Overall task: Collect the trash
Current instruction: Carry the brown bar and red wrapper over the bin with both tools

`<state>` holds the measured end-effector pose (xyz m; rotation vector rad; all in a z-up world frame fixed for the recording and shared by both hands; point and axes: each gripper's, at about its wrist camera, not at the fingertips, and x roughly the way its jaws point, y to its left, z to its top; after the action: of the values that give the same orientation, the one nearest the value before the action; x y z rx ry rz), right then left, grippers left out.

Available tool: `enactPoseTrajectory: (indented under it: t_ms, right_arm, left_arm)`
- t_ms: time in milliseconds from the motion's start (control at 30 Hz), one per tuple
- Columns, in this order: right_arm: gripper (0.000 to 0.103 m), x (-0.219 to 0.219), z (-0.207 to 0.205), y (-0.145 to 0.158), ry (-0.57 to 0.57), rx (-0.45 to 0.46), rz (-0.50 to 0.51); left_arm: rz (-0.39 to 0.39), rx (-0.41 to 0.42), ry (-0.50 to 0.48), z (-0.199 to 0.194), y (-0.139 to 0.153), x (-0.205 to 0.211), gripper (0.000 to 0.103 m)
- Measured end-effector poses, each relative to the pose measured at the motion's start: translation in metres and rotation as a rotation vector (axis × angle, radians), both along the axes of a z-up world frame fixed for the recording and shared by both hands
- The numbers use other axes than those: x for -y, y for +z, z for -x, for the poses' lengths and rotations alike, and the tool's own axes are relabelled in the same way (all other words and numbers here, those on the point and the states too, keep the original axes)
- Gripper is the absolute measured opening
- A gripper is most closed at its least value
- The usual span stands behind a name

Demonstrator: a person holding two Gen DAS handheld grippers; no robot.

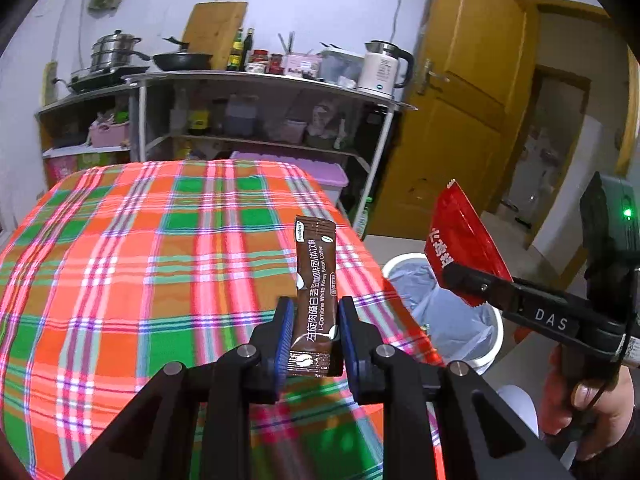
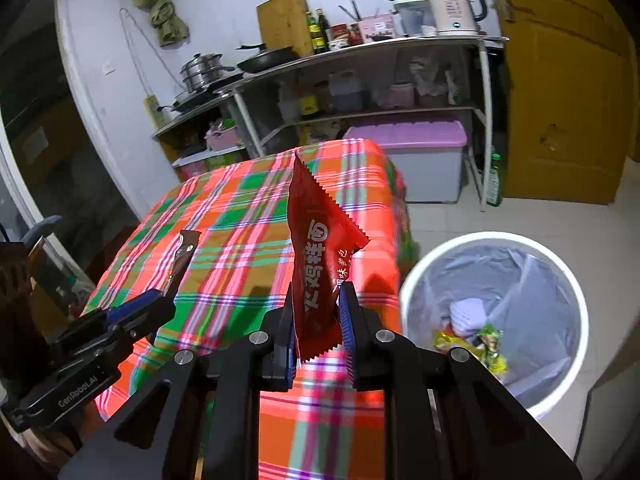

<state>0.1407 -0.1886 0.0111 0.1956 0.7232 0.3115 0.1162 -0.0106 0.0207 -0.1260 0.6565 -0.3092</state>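
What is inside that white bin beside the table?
The white bin has a clear plastic liner and some trash at the bottom: yellow-green wrappers and a pale piece. The right gripper's frame hides the near part of the bottom.

Bin (image 2: 494, 240) right of table (image 2: 240, 208); shelf (image 2: 360, 46) behind.

Both wrist views overlook the plaid table (image 1: 160, 260).

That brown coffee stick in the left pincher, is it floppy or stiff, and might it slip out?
The brown coffee sachet stands nearly upright above the left gripper, so it is probably fairly stiff. It looks flat and thin, likely very light. Its glossy film could be slippery, though the ribbed blue pads pinching it should help.
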Motion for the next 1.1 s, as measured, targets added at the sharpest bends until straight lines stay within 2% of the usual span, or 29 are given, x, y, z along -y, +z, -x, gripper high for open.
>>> enactPoseTrajectory:
  t_ms: [633, 1100]
  right_arm:
    - [0.019, 0.09, 0.004, -0.019, -0.162, -0.029, -0.037]
    - [0.019, 0.134, -0.008, -0.048, -0.246, -0.113, -0.045]
  left_arm:
    - [-0.022, -0.017, -0.166, -0.038, -0.01, 0.096, 0.023]
    - [-0.043, -0.094, -0.261, -0.067, -0.035, 0.15, 0.024]
